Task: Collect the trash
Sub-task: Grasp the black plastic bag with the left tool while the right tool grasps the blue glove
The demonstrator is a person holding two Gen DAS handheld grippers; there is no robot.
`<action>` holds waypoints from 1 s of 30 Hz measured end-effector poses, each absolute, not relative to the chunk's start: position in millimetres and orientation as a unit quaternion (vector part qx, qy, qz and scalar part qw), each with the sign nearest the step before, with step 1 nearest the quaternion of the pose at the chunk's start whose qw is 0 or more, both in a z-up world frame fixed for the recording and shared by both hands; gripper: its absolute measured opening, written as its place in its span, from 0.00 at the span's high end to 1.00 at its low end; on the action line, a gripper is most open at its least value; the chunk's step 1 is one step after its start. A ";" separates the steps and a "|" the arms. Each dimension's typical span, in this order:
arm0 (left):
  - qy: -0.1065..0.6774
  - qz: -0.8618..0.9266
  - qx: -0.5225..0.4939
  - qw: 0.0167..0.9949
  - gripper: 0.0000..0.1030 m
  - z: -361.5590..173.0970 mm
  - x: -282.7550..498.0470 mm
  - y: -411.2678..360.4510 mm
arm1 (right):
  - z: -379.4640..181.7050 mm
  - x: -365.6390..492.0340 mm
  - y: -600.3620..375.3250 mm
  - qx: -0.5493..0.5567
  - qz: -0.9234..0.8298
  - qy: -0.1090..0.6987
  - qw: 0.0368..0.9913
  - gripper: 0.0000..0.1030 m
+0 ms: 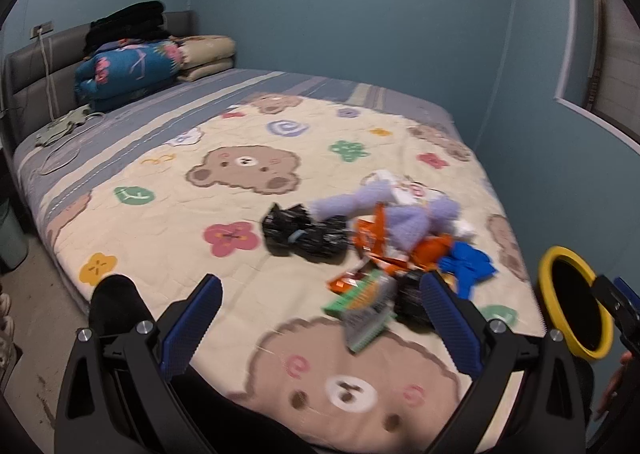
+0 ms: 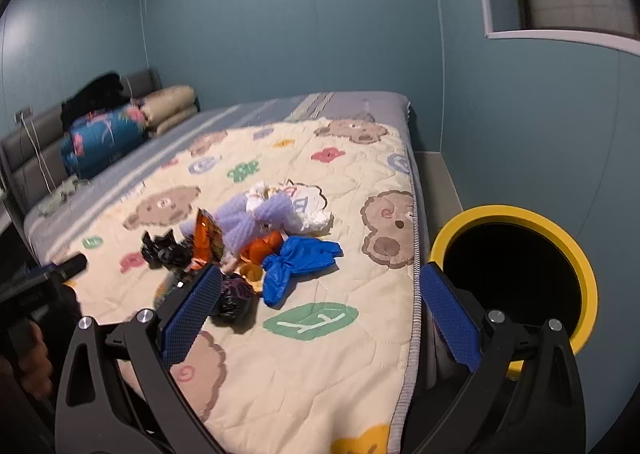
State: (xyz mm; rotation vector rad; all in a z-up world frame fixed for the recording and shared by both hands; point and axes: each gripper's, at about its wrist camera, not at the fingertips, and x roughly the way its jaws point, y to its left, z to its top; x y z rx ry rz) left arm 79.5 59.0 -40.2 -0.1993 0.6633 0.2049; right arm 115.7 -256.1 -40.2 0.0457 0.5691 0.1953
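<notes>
Left wrist: left claw (image 1: 320, 328) spread wide, empty, low over the bed (image 1: 168, 182); trash pile (image 1: 372, 250) just ahead, nearest wrappers between the fingers.

Right wrist: right claw (image 2: 320, 324) released, empty; pile (image 2: 256, 242) ahead-left, yellow-rimmed bin (image 2: 516, 270) beside bed at right.

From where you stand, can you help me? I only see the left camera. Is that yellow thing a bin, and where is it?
Observer: Yes, the yellow-rimmed bin stands on the floor right beside the bed's edge, its dark opening facing us.
Operator: What's closest to the bin in the trash pile?
Observer: The blue glove; it lies flat on the blanket at the pile's bin side.
Operator: Is the other gripper holding anything?
Observer: No. The right gripper is wide open and empty above the blanket.
Operator: What's behind the purple fuzzy thing?
Observer: A crumpled white plastic bag with printing.
</notes>
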 end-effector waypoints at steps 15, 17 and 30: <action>0.409 0.163 -0.035 0.897 0.07 -69.5 184.6 113.1 | -92.7 230.5 -215.4 -0.021 0.131 0.403 0.906 0.08; 0.426 0.168 -0.020 0.889 0.07 -79.8 200.7 117.7 | -99.4 243.0 -211.0 -0.028 0.131 0.420 0.898 0.08; 0.491 0.157 -0.038 0.856 0.07 -126.1 268.9 143.5 | -138.5 299.1 -192.4 -0.004 0.126 0.483 0.867 0.08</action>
